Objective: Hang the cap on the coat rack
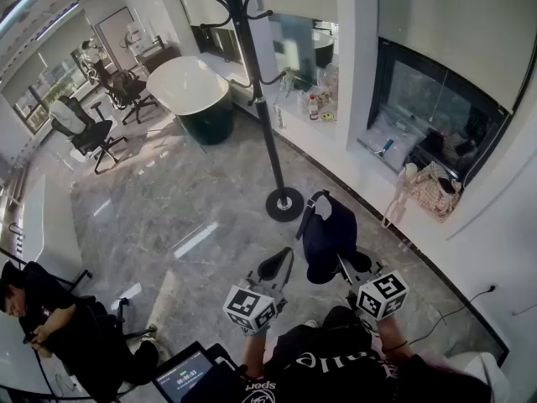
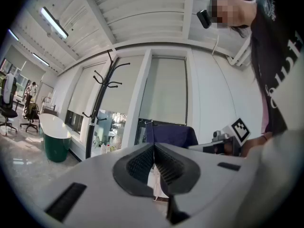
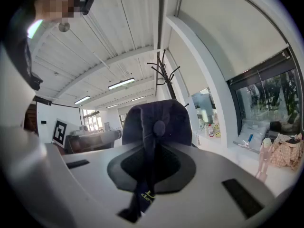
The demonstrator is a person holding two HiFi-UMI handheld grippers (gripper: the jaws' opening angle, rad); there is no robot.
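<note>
The right gripper (image 3: 151,163) pinches the dark cap (image 3: 156,122) by its fabric, lifted in front of the person. The coat rack (image 1: 258,99) stands farther off, to the left. The left gripper (image 2: 154,161) hovers alongside, jaws pressed together, empty — one grip likely suffices for something this light.

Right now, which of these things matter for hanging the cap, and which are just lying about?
For the job: cap, clamped in the right gripper; coat rack; left gripper, shut and empty.
Just lying about: round table, office chairs, bottles on the sill, seated person.
</note>
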